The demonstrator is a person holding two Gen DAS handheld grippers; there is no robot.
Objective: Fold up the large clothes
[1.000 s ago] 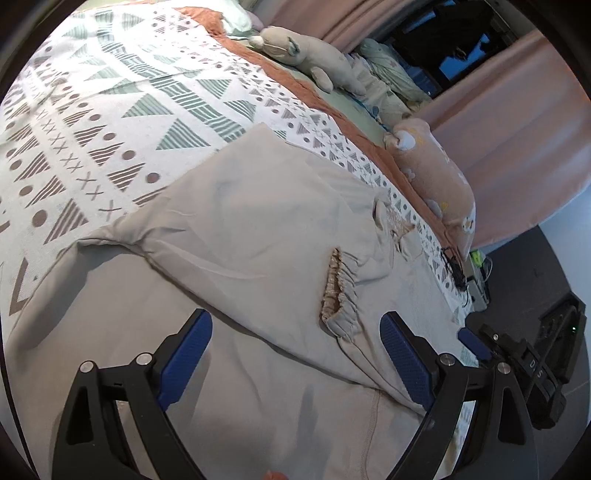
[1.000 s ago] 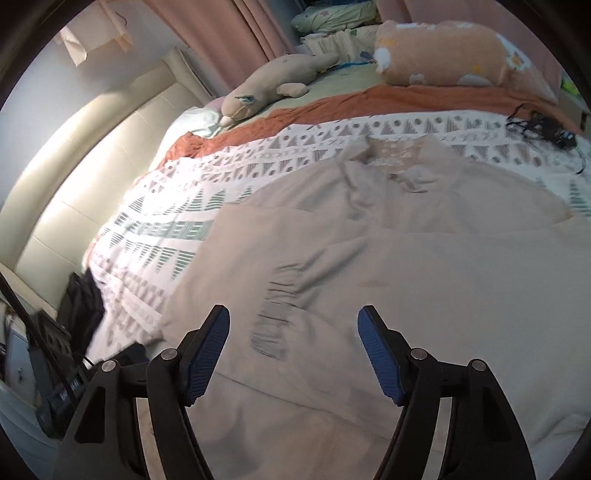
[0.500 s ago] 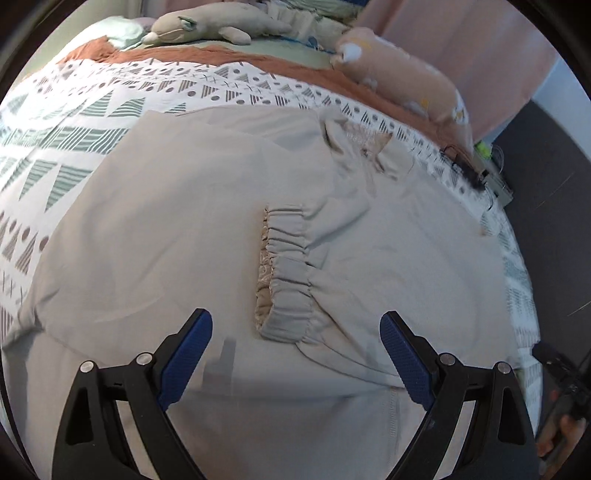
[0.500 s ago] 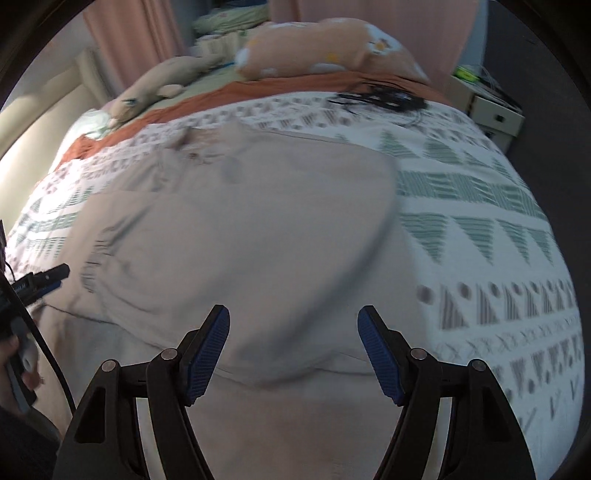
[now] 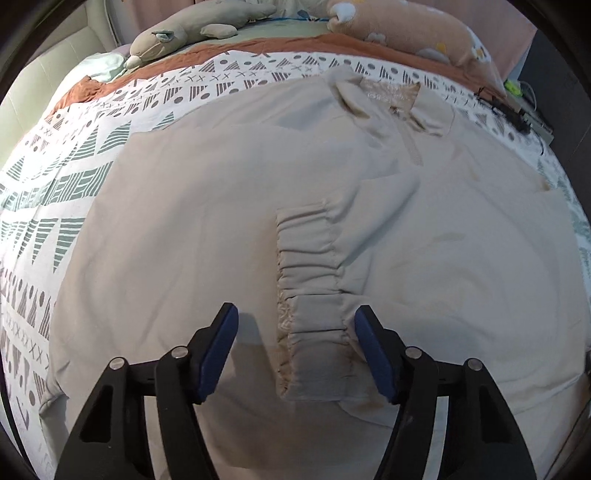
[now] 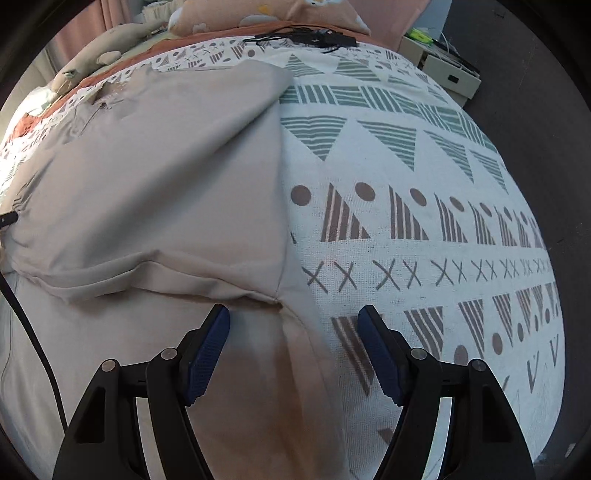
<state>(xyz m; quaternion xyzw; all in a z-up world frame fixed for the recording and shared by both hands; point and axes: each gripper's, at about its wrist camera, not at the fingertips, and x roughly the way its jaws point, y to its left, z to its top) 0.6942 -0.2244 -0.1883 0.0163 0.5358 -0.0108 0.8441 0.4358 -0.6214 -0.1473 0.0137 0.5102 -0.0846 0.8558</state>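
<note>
A large beige jacket (image 5: 207,221) lies spread flat on the patterned bedspread (image 5: 74,177), collar (image 5: 384,96) at the far side. One sleeve is folded across the body, and its elastic cuff (image 5: 310,280) points toward me. My left gripper (image 5: 295,332) hovers over that cuff with its jaws closing. The cuff lies between the blue pads (image 5: 218,343), which do not press on it. My right gripper (image 6: 293,332) stands open over the jacket's right edge (image 6: 280,229), just below the crease where the sleeve folds back (image 6: 275,301). Nothing is gripped.
A grey plush toy (image 5: 192,26) and a peach plush pillow (image 5: 402,29) lie along the far side of the bed. Black cables (image 6: 306,37) rest near the far corner, and a white bedside unit (image 6: 443,62) stands beyond. Bare bedspread (image 6: 424,221) stretches right of the jacket.
My left gripper swung over the folded sleeve's cuff, rolled, and its jaws narrowed. My right gripper swept from the jacket's middle to its right edge and came lower.
</note>
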